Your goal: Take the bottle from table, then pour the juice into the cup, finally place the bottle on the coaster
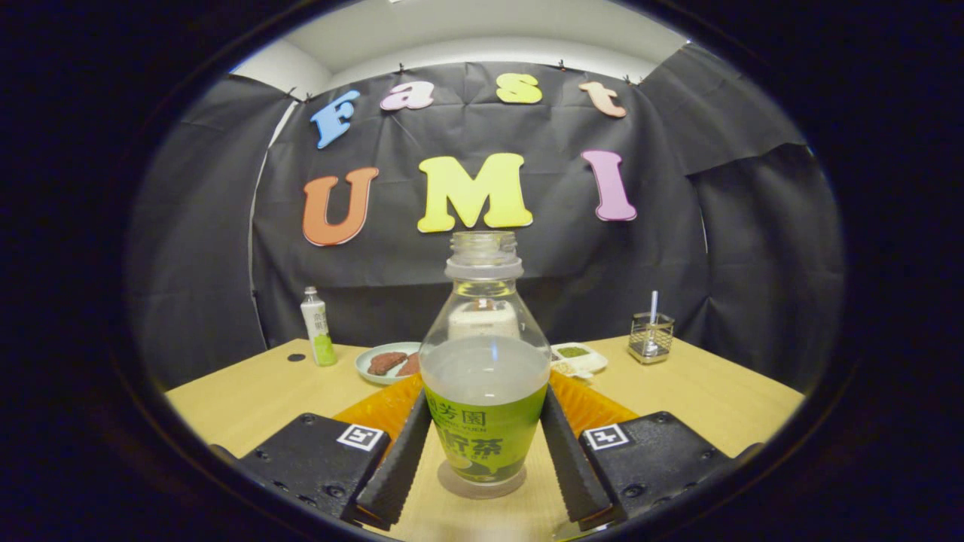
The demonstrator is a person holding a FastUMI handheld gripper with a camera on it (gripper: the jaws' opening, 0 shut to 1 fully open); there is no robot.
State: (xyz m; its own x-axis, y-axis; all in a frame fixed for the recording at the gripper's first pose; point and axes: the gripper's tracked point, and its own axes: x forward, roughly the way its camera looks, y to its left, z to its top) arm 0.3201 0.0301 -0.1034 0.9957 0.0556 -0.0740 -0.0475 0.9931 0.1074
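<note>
I have the tongs (486,440) set around the bottle (485,369), one finger along each side of its green label; they look to be touching it, though I cannot tell how firmly they press. The bottle stands upright between the fingers with its cap off, its base on the surface (700,395), and pale liquid fills it to just above the label.

The surface is a light wooden top. Just behind the bottle lies an orange ridged coaster (595,403), showing on both sides of it. Beyond that, to the left, I see a pale plate (370,360) with brown pieces of food, and further left a small white and green bottle (317,327) standing upright near a dark round spot (296,357) on the wood. To the right of the held bottle sits a white dish (581,356) with something green in it, and well apart to the right a clear square holder (651,336) with a thin white stick standing in it.

Black cloth (753,248) hangs behind the surface on all sides, with a white wall and ceiling (482,34) above it.
</note>
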